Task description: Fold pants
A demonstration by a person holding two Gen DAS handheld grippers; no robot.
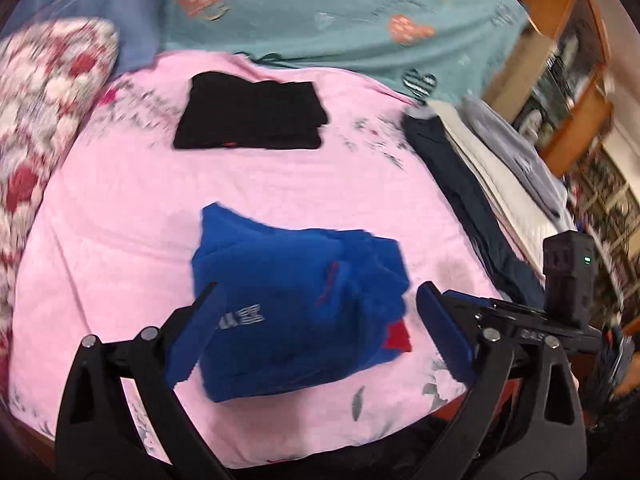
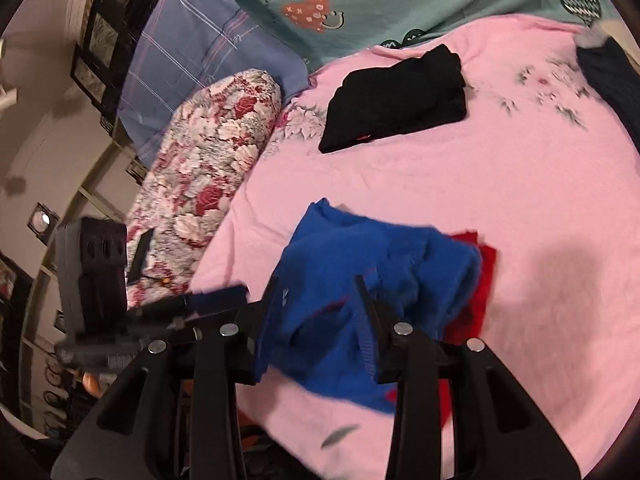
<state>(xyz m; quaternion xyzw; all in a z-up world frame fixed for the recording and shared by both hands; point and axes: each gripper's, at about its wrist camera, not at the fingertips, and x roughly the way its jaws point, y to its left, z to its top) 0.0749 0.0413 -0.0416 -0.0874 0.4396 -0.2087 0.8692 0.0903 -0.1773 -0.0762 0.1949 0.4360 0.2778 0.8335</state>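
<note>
Blue pants [image 1: 296, 304] with red trim lie bunched in a folded heap on the pink sheet [image 1: 120, 208]; they also show in the right wrist view [image 2: 360, 272]. My left gripper [image 1: 320, 320] is open, its blue fingers either side of the heap, just above it. My right gripper [image 2: 320, 312] has its fingers partly closed around a fold of the blue pants [image 2: 320, 320], with cloth filling the gap. The right gripper's body [image 1: 568, 280] shows at the left view's right edge.
Folded black pants [image 1: 250, 116] lie farther back on the pink sheet. A stack of dark and pale garments [image 1: 480, 184] sits at the right. A floral pillow [image 2: 208, 152] and a blue pillow [image 2: 192, 48] lie left; a teal blanket [image 1: 340, 12] behind.
</note>
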